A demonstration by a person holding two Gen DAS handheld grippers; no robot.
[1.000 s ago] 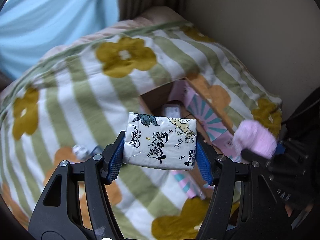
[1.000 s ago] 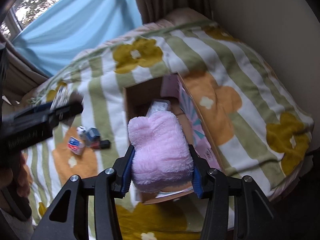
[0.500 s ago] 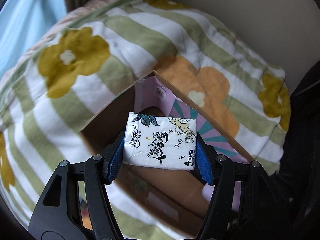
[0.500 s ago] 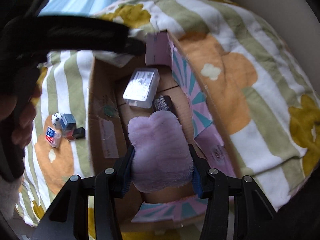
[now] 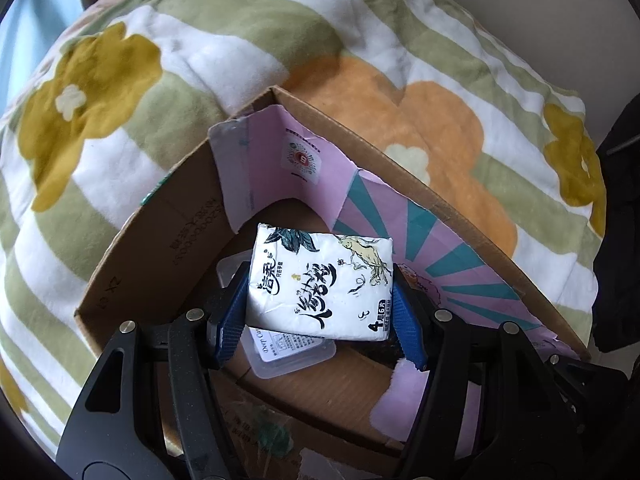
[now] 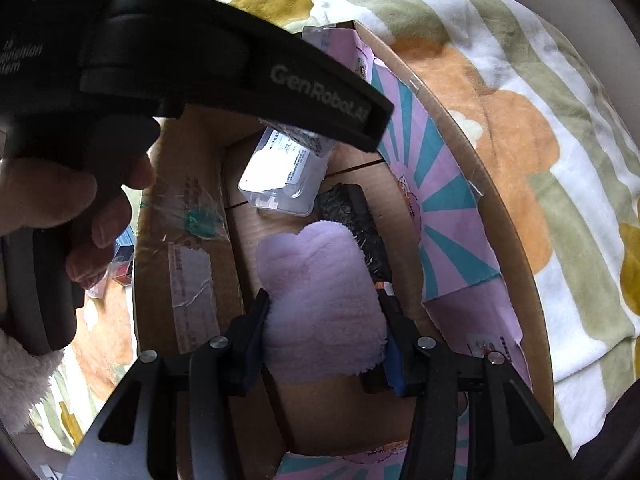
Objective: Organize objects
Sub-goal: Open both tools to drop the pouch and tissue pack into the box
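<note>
Basically both grippers were over the open cardboard box (image 5: 168, 240) mid-drop-off: the left gripper (image 5: 320, 312) was clamped on a white tissue pack (image 5: 320, 284), and the right gripper (image 6: 324, 336) was clamped on a pink plush item (image 6: 320, 300), low inside the box's near end. Farther in, on the box floor, lay a clear plastic case (image 6: 284, 172) and a dark packet (image 6: 356, 224), with the floral blanket (image 5: 400, 40) beyond the far wall. Next move probably called for lowering each item onto bare floor, then opening the jaws.
</note>
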